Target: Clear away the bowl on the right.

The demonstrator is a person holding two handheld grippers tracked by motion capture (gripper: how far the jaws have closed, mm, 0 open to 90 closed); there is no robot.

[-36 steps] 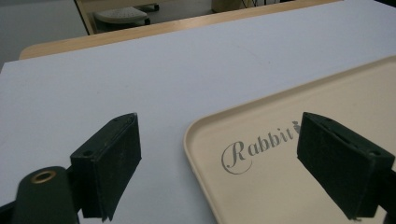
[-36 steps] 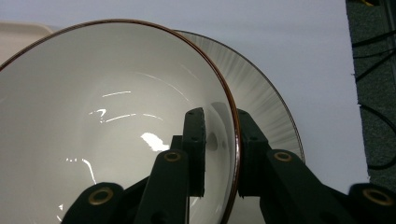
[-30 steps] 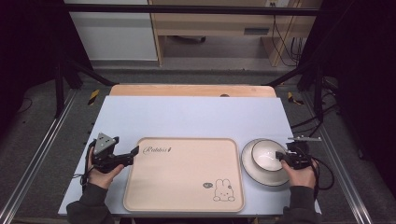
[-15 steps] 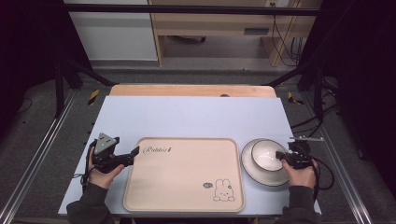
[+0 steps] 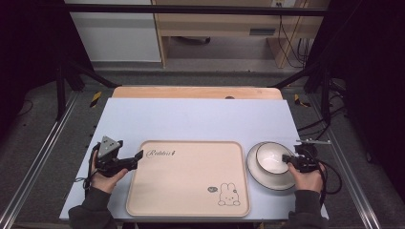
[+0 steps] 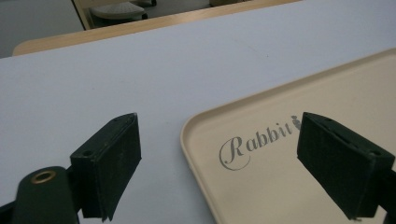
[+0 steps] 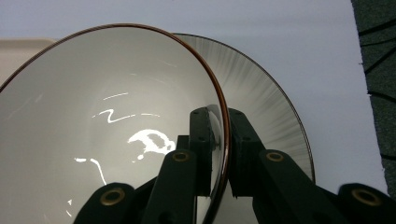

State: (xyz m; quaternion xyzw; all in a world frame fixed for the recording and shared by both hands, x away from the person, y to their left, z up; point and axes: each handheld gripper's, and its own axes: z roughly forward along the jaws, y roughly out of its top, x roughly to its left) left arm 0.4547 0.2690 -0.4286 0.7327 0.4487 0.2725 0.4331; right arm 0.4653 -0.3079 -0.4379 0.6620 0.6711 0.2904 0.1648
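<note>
A beige rectangular plastic tray (image 5: pixel 191 181) was printed with a rabbit drawing and grey script; a white glossy bowl (image 7: pixel 107 130) was rimmed in brown, its plate (image 7: pixel 261 88) streaked grey.

Left tool (image 5: pixel 128 162): black body w/ a grey three-cornered plate on top, thin black cable trailing off by the hand; its two jaws are black rectangular blocks w/ small screw holes, and a brass-ringed pivot sits low at the left jaw's arm. Right tool (image 7: pixel 222 140): black linkage arms w/ brass-ringed pivots, narrow black jaw blocks w/ tiny screw holes; up top it has a grey bracket and a looping black cable. Both forearms in dark grey sleeves, bunched at the wrists.
</note>
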